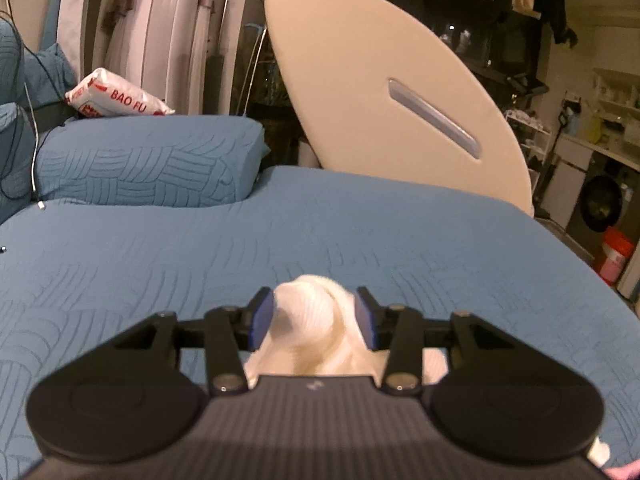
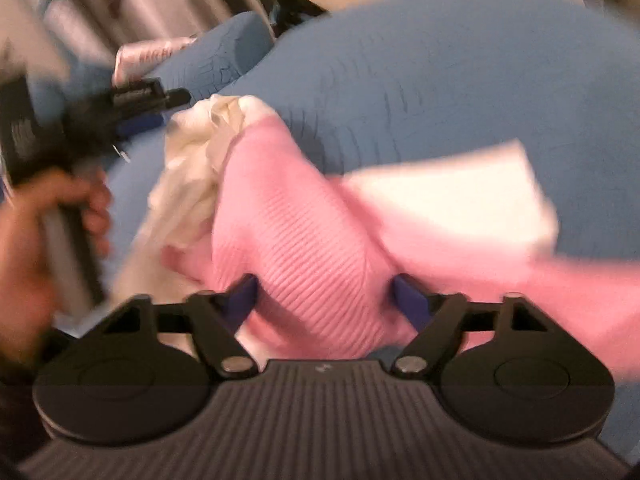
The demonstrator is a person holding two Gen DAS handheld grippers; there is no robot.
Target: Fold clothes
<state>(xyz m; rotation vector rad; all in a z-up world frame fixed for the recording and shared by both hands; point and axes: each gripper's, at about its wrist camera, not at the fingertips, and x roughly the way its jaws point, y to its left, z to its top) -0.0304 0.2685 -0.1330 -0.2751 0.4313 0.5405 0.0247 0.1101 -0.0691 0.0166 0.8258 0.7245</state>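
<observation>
Between the blue pads of the left gripper (image 1: 314, 318) a bunch of white cloth (image 1: 316, 320) is clamped, the pads pressing into it from both sides; more of the same cloth is seen below and behind the fingertips, lifted slightly off the blue quilted bedspread (image 1: 160, 264). Ahead of this gripper the bedspread is spread flat, and no folded stack can be made out on it there. At the right gripper (image 2: 324, 300) a ridge of pink ribbed garment (image 2: 288, 240) is seen between the fingers; the view is smeared, and the pads appear to stand apart with the fabric bulging between them, so a firm pinch cannot be confirmed and the grip is best called undecided. Beyond and to the left of that gripper the pink garment runs into the crumpled white cloth, which is gathered toward the left gripper held in a hand (image 2: 44, 240). To the right and ahead, a pale flat panel (image 2: 452, 188) lies against the pink fabric, possibly another part of the clothing. Judged from this, the folding is at an early stage: the clothes are bunched and tangled together, nothing is laid flat or creased, and separating, spreading and folding each piece all remain to be done.
</observation>
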